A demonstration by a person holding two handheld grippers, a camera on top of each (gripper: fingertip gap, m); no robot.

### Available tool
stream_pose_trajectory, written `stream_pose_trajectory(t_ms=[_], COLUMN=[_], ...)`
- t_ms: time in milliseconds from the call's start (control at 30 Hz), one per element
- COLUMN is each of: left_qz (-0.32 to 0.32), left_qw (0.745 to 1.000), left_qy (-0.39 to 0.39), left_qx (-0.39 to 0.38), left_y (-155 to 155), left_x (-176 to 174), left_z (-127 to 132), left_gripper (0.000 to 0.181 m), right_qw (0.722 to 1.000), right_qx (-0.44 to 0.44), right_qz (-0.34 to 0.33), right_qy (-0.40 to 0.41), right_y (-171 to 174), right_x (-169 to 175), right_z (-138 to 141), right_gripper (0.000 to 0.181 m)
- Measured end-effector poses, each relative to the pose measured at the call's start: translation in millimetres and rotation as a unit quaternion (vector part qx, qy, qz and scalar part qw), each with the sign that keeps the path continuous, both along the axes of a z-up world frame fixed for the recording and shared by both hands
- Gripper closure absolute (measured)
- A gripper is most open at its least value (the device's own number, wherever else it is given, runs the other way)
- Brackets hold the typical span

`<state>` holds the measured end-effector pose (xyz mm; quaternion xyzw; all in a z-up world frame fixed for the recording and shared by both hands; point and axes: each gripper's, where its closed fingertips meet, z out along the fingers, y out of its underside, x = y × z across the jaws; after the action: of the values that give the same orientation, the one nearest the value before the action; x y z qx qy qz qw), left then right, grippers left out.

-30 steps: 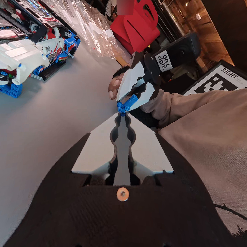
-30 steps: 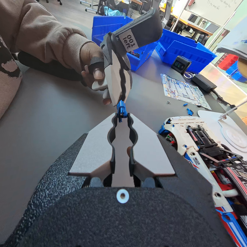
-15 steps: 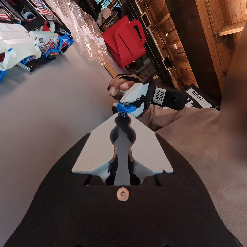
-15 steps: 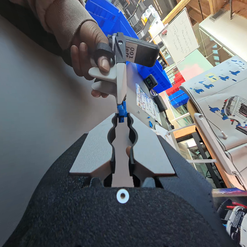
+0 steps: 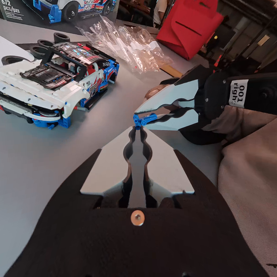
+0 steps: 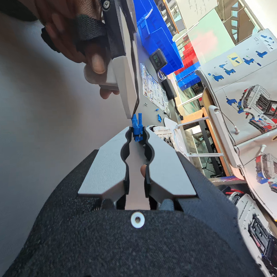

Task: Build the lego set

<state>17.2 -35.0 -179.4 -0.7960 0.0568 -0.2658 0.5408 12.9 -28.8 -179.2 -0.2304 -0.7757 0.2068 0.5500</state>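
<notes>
A small blue Lego piece assembly (image 5: 143, 119) is held in the air between both grippers, above the grey table (image 5: 45, 157). My left gripper (image 5: 137, 127) is shut on its lower blue pin. The right gripper (image 5: 138, 117) comes in from the right, shut on the blue connector. In the right wrist view my right gripper (image 6: 136, 129) is shut on the blue piece (image 6: 136, 131), and the left gripper (image 6: 132, 116) reaches down from above onto its top. The part-built white, blue and red Lego car (image 5: 52, 84) stands to the left.
Black tyres (image 5: 61, 36), the set's box (image 5: 60, 10), clear plastic bags (image 5: 127, 45) and a red bag (image 5: 187, 27) lie beyond the car. An instruction booklet (image 6: 247, 104), sticker sheet (image 6: 155, 90), loose blue pieces (image 6: 159, 117) and blue bins (image 6: 157, 37) show in the right wrist view.
Both grippers have turned together with the blue piece still held between them. The left view has swung toward the car, and the right view has tilted toward the booklet.
</notes>
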Motion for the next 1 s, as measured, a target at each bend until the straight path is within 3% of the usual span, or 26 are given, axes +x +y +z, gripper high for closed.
stream_pose_trajectory(t_ms=[233,533,800,900,1000], left_qz=[-0.005,-0.058,-0.080,-0.100,-0.093], left_qw=[0.998,0.991,0.989,0.988,0.990], left_qy=[0.051,-0.079,-0.047,-0.056,-0.079], left_qx=[-0.026,-0.093,-0.114,-0.101,-0.075], left_y=[-1.2,-7.1,-10.2,-9.8,-7.2], left_x=[2.5,14.1,21.8,32.7,25.1], left_z=[-14.9,-27.0,-40.3,-36.1,-21.1], left_gripper=[0.177,0.178,0.178,0.181,0.181], right_qw=[0.996,0.987,0.987,0.987,0.991], right_qx=[0.090,0.140,0.111,0.046,0.026], right_qz=[0.012,0.070,0.108,0.151,0.128], right_qy=[-0.008,-0.026,-0.042,-0.010,0.006], right_y=[-2.5,-12.1,-27.5,-55.2,-39.3], right_x=[2.9,12.4,19.1,20.7,15.6], right_z=[-11.1,-23.6,-32.1,-11.2,4.1], right_gripper=[0.170,0.171,0.176,0.176,0.177])
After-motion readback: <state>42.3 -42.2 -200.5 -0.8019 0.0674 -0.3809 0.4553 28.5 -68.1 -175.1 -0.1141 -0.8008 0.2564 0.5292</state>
